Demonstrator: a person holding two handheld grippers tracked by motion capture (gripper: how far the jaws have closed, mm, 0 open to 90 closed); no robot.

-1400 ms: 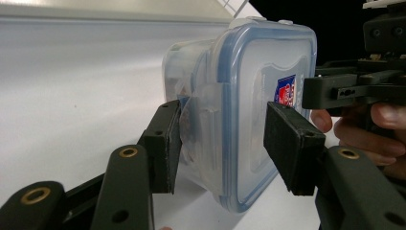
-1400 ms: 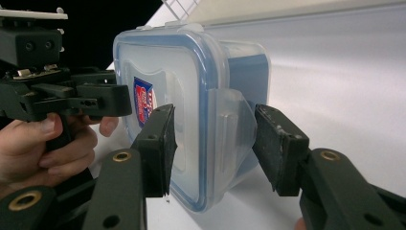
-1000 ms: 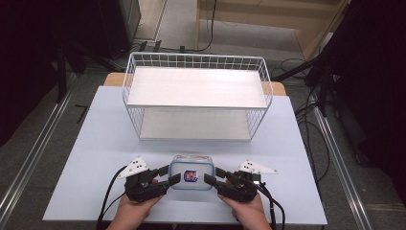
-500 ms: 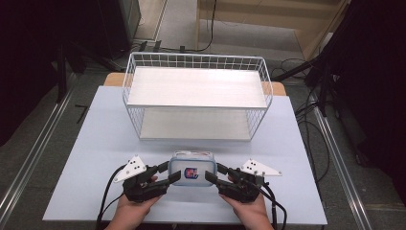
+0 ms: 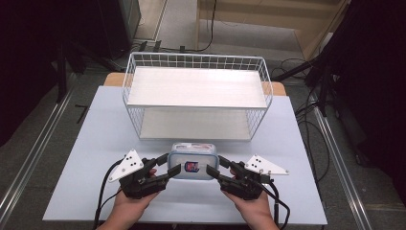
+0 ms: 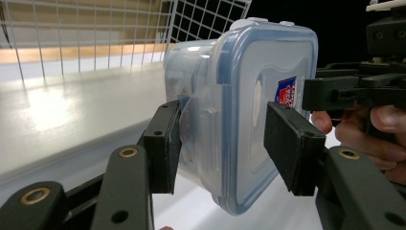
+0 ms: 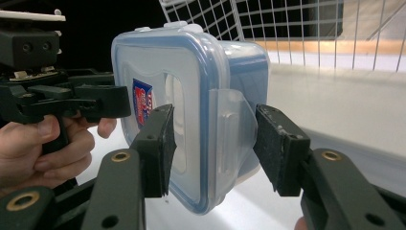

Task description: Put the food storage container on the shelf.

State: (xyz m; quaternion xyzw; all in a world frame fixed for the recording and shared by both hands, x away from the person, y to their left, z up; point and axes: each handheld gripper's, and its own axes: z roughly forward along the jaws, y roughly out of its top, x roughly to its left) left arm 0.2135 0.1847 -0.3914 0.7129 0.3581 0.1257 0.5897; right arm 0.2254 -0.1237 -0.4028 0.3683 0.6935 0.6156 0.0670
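Two grippers: both sit at the near edge of the table [image 5: 95, 143], one at each end of a single container.
Container: clear plastic box with a blue-rimmed snap lid [image 5: 193, 161], near the middle of the table's front edge, just in front of the wire basket [image 5: 196, 98].
Container attitude: cannot tell from the high view whether it rests on the table or is lifted; in the two gripper views the lid faces sideways, since those cameras are rolled with the hands.
Lid marking: red and blue label [image 5: 192, 166] on the lid's near part.
Left gripper [image 5: 168, 168]: held in the person's left hand [image 5: 130, 203], at the container's left end.
Left jaws: spread, straddling the left lid clip [image 6: 203, 127]; one pad lies at the clip side, the other stands clear of the lid face with a visible gap.
Right gripper [image 5: 214, 169]: held in the right hand [image 5: 253, 206], at the container's right end.
Right jaws: spread, straddling the right lid clip [image 7: 230, 122]; one pad is close against the lid face, the other stands off from the clip.
Wire basket: white, with an upper shelf board and a lower board, standing behind the container.
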